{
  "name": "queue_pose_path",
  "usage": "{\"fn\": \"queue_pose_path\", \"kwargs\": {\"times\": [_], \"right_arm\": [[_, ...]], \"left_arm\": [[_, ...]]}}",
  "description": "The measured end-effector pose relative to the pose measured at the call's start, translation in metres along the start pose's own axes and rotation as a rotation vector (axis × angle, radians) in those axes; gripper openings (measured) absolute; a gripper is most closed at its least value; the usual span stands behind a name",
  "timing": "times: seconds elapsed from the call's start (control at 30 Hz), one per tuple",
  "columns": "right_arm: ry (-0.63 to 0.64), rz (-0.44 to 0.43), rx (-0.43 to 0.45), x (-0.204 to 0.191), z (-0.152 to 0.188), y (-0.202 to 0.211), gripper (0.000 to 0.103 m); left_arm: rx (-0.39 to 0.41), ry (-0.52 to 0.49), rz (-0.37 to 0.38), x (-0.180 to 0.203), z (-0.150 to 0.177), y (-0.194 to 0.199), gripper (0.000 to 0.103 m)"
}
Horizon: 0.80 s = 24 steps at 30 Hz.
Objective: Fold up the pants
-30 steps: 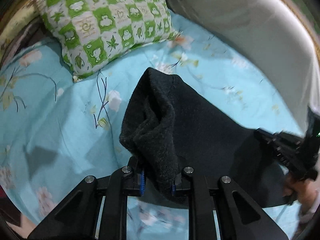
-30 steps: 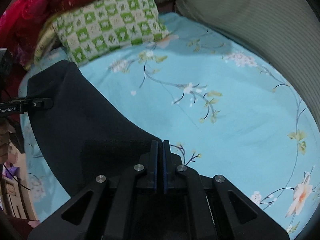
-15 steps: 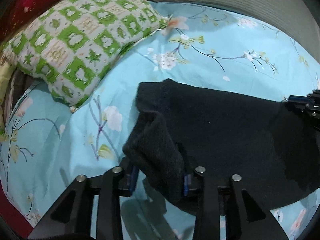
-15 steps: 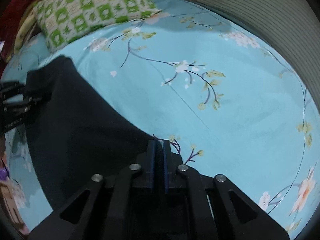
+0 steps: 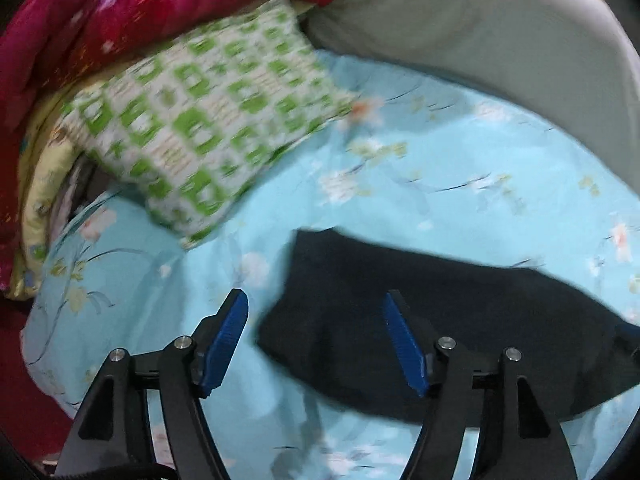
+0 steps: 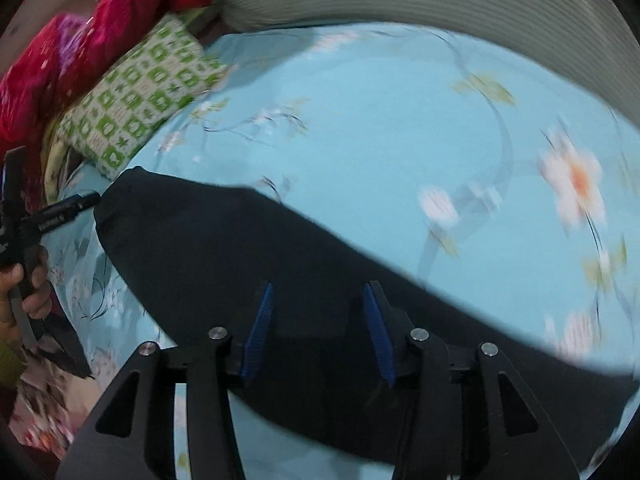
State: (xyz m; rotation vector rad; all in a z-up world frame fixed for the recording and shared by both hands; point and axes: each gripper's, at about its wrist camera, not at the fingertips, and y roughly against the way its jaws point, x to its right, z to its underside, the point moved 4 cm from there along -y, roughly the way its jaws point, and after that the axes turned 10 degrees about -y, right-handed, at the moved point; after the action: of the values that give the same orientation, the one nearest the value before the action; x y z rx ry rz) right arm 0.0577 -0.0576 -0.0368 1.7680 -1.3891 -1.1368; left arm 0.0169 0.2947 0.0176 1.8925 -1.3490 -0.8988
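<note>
Left wrist view: one pair of dark pants (image 5: 420, 320) lies flat on the blue floral bedsheet (image 5: 460, 168); the left gripper (image 5: 316, 304) has just been opening, its two blue pads spread wide above the pants' edge, pinching nothing; one green-and-white checked pillow (image 5: 200, 136) sits beyond, against a red quilt (image 5: 120, 20). In the right wrist view the right gripper (image 6: 318, 292) has also just been opening, jaws parted over the cloth, empty; white lettering on the other gripper's arm is too blurred to read; a hand (image 6: 24, 288) holds it.
</note>
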Motion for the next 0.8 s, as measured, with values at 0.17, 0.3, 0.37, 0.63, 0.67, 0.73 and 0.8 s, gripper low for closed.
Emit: {"fn": "queue_pose_path", "kwargs": {"times": [0.17, 0.3, 0.37, 0.63, 0.67, 0.73, 0.8], "right_arm": [[-0.128, 0.031, 0.002, 0.036, 0.038, 0.024, 0.048], [-0.196, 0.062, 0.019, 0.060, 0.062, 0.046, 0.048], [-0.238, 0.078, 0.031, 0.072, 0.071, 0.055, 0.049], [-0.426, 0.114, 0.081, 0.122, 0.100, 0.085, 0.049], [-0.436, 0.116, 0.086, 0.124, 0.102, 0.087, 0.049], [-0.459, 0.119, 0.096, 0.130, 0.106, 0.090, 0.051], [-0.486, 0.126, 0.104, 0.137, 0.110, 0.092, 0.052]], "left_arm": [[0.009, -0.097, 0.106, 0.058, -0.017, 0.004, 0.074], [-0.006, -0.204, 0.199, 0.119, -0.023, 0.001, 0.074], [-0.009, -0.244, 0.232, 0.144, -0.023, 0.002, 0.074], [-0.029, -0.417, 0.362, 0.240, -0.021, 0.010, 0.074], [-0.031, -0.434, 0.376, 0.251, -0.022, 0.011, 0.074], [-0.032, -0.458, 0.398, 0.266, -0.021, 0.015, 0.075], [-0.040, -0.489, 0.422, 0.282, -0.021, 0.017, 0.076]]}}
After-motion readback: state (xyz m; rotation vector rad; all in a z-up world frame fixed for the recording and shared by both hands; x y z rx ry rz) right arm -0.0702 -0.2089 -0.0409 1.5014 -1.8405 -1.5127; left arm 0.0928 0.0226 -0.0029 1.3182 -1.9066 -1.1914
